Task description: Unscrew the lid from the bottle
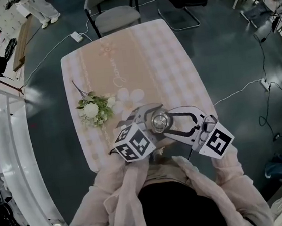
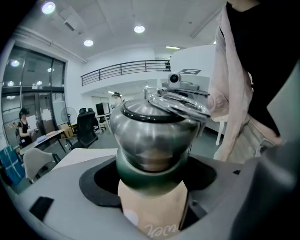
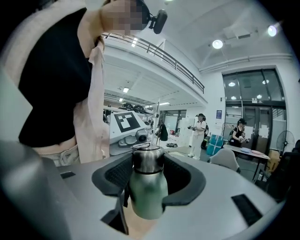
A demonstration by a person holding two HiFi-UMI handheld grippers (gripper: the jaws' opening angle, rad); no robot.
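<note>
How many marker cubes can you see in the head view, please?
2. The left cube is just to the left of the bottle, and the right cube is to its right, slightly lower in the picture. None appears hidden.

Green bottle [image 3: 148,194], upright, silver lid [image 3: 148,159] on top

Grey chair [image 1: 116,19] beyond checked table [image 1: 140,59], dark floor [image 1: 226,59].

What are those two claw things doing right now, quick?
Left gripper: closed, holding the green bottle by its body.
Right gripper: closed on the silver lid.
</note>
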